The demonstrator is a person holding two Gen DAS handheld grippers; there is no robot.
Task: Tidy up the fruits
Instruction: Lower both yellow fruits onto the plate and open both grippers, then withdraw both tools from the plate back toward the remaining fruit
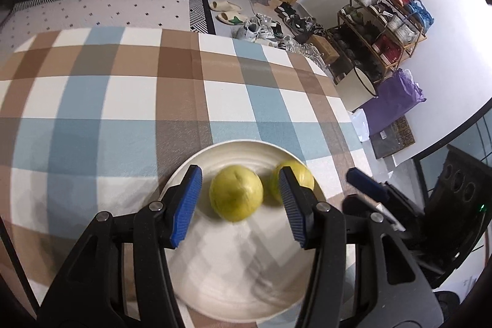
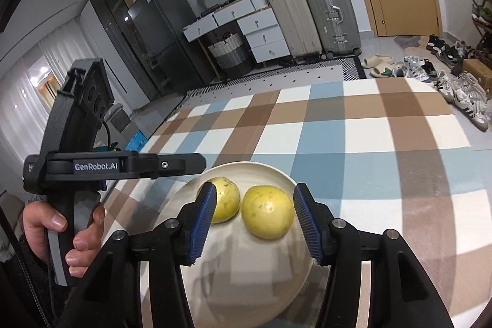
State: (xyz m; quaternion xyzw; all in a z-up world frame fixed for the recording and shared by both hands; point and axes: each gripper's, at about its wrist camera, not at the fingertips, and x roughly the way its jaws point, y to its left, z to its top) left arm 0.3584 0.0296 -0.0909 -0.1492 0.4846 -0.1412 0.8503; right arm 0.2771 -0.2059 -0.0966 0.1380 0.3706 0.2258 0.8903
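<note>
Landmark for all positions: the white plate [image 1: 233, 149], sitting on the checked cloth [image 1: 123, 94] that covers the counter.

Left tongs [image 1: 243, 205]: jaws partly open, nothing gripped. I see them hanging over the near half of the plate, with the left fruit [image 1: 236, 193] lying between the pads but clear of both; bare plate shows on either side of it. From the right-wrist view, the person's hand [image 2: 58, 239] is wrapped around the left handle, off the plate's left edge.

Fruits: two yellow-green round ones, both on the plate's far half, side by side and close; whether they touch, I cannot tell. The right fruit [image 1: 292, 180] is partly hidden behind the left tongs' right pad.

Right tongs [image 2: 252, 223]: jaws partly open, empty. The right fruit sits between the pads, a gap on both sides; the left pad overlaps the other fruit in view.

No more fruit is visible on the cloth, so I judge the gathering done or nearly so.

Risks from here:
- Both tongs crowd one small plate. Any sideways drift could knock a pad into a fruit and roll it against its neighbour or over the shallow rim.
- The plate lies on loose cloth; a finger dragging on the rim could slide it toward the counter's right edge, which is near.
- The two tongs are close enough to clip each other when drawing back.
</note>
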